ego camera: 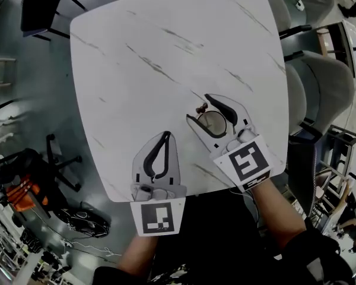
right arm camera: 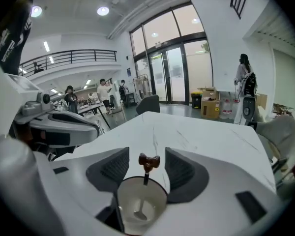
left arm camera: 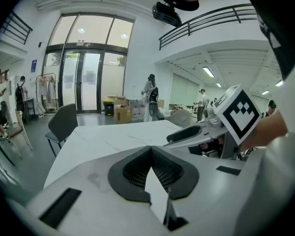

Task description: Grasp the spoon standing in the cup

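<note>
A white cup (ego camera: 212,123) stands on the white marble table (ego camera: 166,52) near its front right part. A spoon (ego camera: 202,107) with a brown knobbed handle stands in it, leaning toward the far rim. My right gripper (ego camera: 198,109) is open around them: in the right gripper view the cup (right arm camera: 140,208) sits low between the jaws, and the spoon's brown top (right arm camera: 149,161) rises in the gap without touching either pad (right arm camera: 115,167). My left gripper (ego camera: 166,135) rests to the left near the table's front edge, jaws shut with nothing in them (left arm camera: 151,147).
Grey chairs (ego camera: 326,88) stand along the table's right side and a dark chair (ego camera: 41,5) at the far left. An office chair base (ego camera: 59,159) is on the floor to the left. People stand far off by the glass doors (right arm camera: 246,82).
</note>
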`<action>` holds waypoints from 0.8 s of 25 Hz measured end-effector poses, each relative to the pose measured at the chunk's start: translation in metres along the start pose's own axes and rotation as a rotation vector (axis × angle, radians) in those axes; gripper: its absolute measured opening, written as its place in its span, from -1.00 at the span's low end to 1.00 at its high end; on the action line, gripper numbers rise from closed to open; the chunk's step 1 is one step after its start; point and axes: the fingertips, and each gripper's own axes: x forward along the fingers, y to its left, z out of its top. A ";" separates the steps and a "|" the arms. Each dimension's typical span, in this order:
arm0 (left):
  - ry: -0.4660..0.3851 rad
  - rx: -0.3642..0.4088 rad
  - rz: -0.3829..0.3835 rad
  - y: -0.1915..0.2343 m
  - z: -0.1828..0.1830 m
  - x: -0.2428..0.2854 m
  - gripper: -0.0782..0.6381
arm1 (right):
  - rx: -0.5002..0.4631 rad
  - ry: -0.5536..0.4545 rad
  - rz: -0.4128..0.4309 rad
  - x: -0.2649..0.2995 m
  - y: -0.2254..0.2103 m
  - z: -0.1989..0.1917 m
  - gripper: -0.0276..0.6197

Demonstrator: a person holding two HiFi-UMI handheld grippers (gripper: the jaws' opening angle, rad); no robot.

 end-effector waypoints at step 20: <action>-0.012 0.021 0.015 -0.012 0.000 -0.014 -0.76 | 0.087 -0.256 -0.219 -0.075 -0.029 0.032 -0.36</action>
